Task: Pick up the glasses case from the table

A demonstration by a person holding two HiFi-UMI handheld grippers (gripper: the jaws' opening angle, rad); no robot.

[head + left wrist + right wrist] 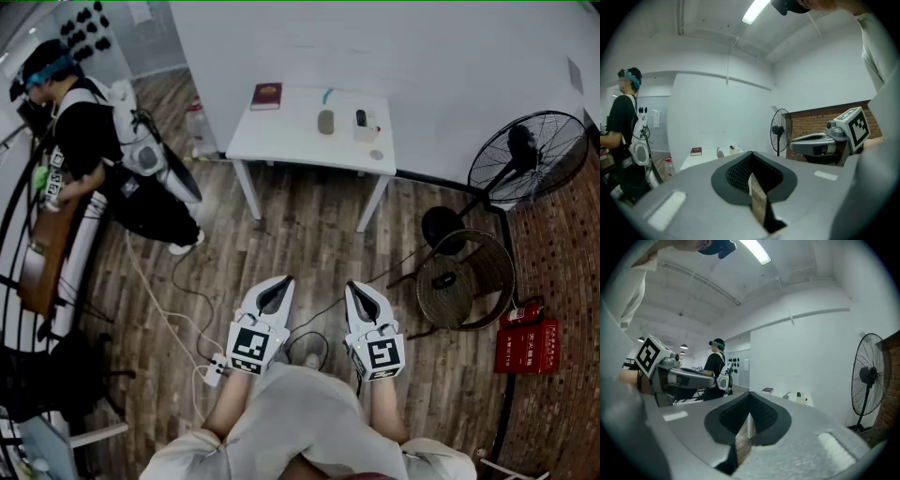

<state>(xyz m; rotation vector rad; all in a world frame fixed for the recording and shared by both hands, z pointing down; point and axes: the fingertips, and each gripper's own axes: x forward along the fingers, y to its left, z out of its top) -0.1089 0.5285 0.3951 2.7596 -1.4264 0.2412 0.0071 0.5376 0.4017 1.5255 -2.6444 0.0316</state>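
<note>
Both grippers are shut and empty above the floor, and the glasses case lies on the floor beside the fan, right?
Not quite. The head view shows the glasses case lying on the white table, not on the floor beside the fan. The rest is right: the left gripper and the right gripper are shut and empty above the floor.

Left tool (277, 289): jaws together, nothing between them, tipped slightly downward.
Right tool (360, 292): jaws together, empty, held level.
Left forearm (225, 409): close to the torso.
Right forearm (386, 414): alongside, parallel to the left.
</note>
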